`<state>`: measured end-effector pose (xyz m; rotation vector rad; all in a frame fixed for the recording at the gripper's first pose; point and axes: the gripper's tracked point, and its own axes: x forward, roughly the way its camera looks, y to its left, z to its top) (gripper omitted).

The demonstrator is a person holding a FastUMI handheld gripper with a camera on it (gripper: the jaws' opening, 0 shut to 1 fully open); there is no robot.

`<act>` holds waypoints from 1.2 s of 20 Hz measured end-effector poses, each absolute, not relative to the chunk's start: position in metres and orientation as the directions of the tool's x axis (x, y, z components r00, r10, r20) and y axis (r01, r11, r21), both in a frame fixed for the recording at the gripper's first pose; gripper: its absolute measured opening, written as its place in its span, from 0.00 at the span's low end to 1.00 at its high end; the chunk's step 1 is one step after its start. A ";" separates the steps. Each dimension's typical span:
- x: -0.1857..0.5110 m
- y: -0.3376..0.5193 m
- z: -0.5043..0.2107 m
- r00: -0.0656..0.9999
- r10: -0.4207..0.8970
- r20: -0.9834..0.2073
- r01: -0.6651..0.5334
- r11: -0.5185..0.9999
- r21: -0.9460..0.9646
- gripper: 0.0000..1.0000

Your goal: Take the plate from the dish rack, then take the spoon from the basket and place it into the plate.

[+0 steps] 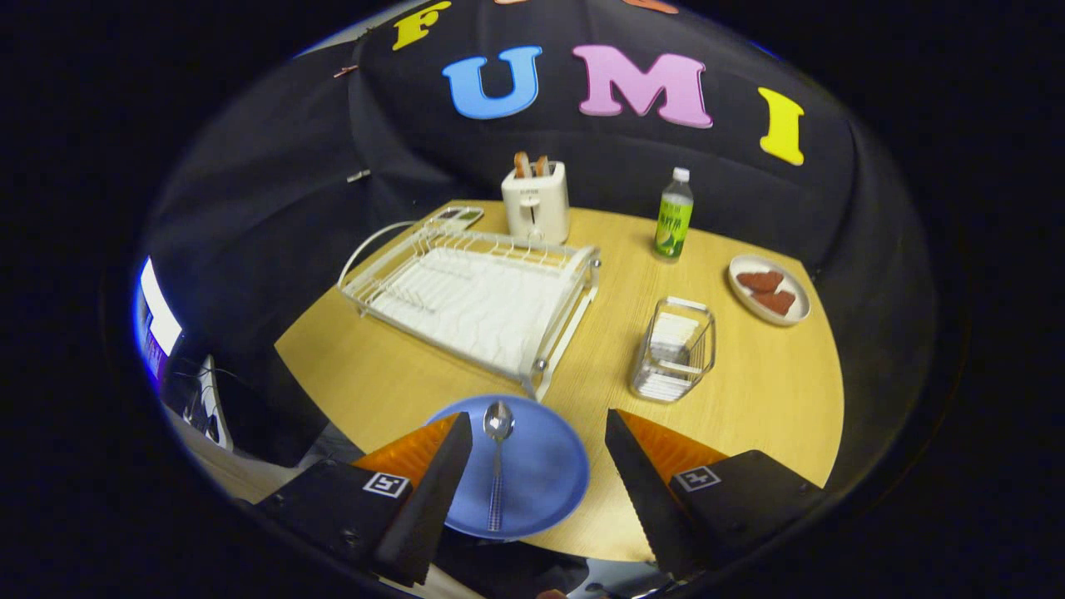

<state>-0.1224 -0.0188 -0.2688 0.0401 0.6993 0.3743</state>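
The spoon [497, 466] lies in the blue plate [541, 482] at lower centre; the gripper [539, 466], released and empty, hovers above. Both steps look done; only retreat remains.

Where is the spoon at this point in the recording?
In the gripper view, the spoon lies on the blue plate at the table's near edge, just in front of the dish rack, between the open fingers of the gripper.
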 end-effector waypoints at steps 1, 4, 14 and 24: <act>-0.108 -0.026 -0.247 0.739 0.335 -0.584 -0.318 0.938 0.136 0.99; -0.068 -0.048 -0.180 0.832 0.299 -0.468 -0.300 0.951 0.074 0.99; -0.029 -0.102 -0.030 0.959 0.230 -0.164 -0.232 0.973 0.003 0.98; -0.013 -0.125 -0.017 0.948 0.298 -0.112 -0.299 0.954 0.014 0.98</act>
